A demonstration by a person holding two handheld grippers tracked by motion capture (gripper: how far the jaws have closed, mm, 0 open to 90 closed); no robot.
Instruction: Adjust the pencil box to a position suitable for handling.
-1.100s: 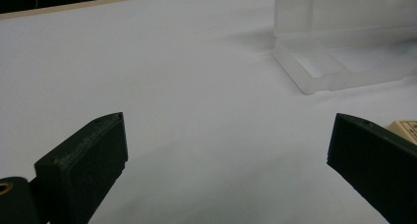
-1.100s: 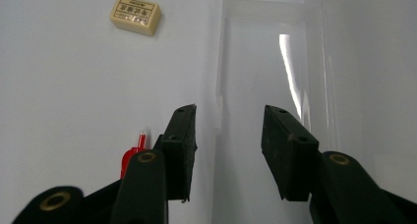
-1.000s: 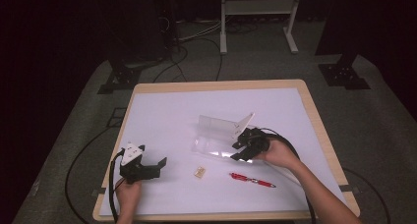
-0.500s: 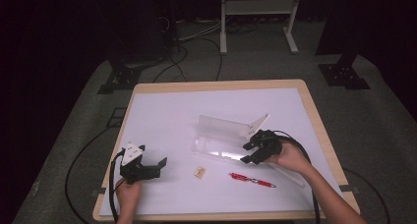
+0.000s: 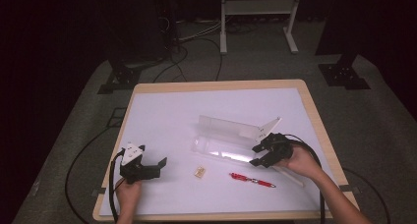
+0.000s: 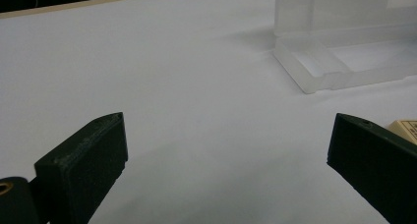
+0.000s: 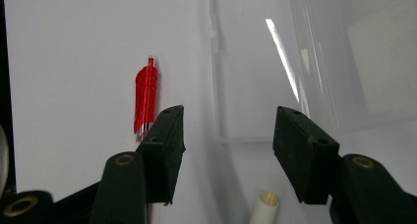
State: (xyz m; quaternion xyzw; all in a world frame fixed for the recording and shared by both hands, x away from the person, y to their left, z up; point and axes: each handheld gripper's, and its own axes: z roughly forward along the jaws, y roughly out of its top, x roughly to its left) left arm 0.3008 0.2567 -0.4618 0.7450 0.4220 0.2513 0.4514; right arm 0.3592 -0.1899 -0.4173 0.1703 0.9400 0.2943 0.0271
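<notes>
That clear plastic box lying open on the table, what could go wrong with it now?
The clear box lies open with its lid propped up, right by the right hand-held gripper, whose jaws have just been opening with nothing between them. A sideways nudge might slide the light box or flip the lid shut. The red pen lies just beside that gripper, so it might get bumped and roll away.

No readable text, small tan tag's print illegible

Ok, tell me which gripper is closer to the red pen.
Right. The right gripper hovers just above and beside the red pen, at the clear case's end. The left gripper sits far off, beyond the small eraser.
</notes>
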